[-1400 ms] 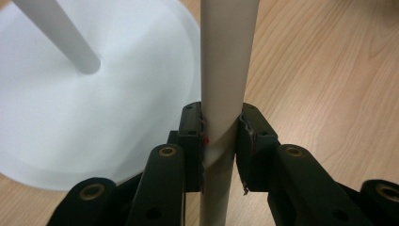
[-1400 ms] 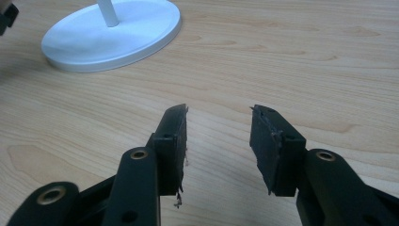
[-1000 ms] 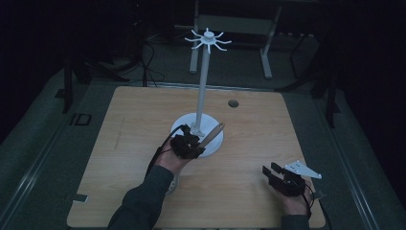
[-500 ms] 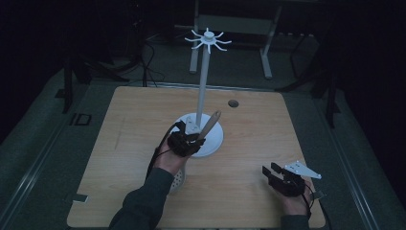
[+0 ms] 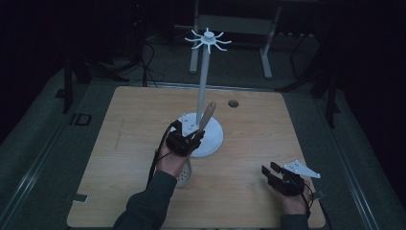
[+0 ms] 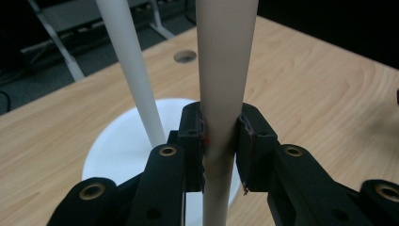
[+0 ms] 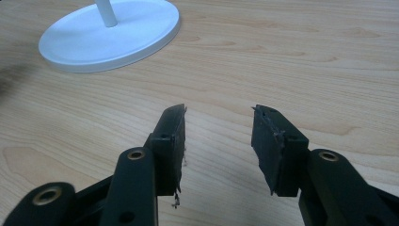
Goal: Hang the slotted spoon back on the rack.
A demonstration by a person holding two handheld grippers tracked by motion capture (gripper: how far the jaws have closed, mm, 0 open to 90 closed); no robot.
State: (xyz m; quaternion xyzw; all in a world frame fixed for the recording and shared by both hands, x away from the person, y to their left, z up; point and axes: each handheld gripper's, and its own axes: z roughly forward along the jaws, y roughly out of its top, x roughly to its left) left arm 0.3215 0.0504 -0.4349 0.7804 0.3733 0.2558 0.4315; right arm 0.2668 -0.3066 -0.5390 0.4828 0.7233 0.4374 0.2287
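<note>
My left gripper (image 5: 190,139) (image 6: 221,126) is shut on the beige handle (image 5: 207,116) (image 6: 225,56) of a utensil, near the white stand's round base (image 5: 213,139) (image 6: 117,141). The handle points up and leans toward the stand's pole (image 5: 203,81) (image 6: 128,61), just beside it. A white perforated head (image 5: 185,175) of the utensil shows below the hand. The hook crown (image 5: 208,39) tops the pole. My right gripper (image 5: 274,174) (image 7: 219,123) hovers open over the table's front right with nothing between its fingers, and the stand's base (image 7: 113,33) lies ahead of it.
The wooden table (image 5: 134,124) has a small round hole (image 5: 233,103) (image 6: 185,56) behind the stand. Dark floor, cables and a metal frame (image 5: 268,43) lie beyond the far edge. The person's sleeve (image 5: 143,211) comes in from the bottom.
The left gripper has tipped the utensil's handle more upright and nearer the pole, shifting slightly left. The right gripper has stayed in place.
</note>
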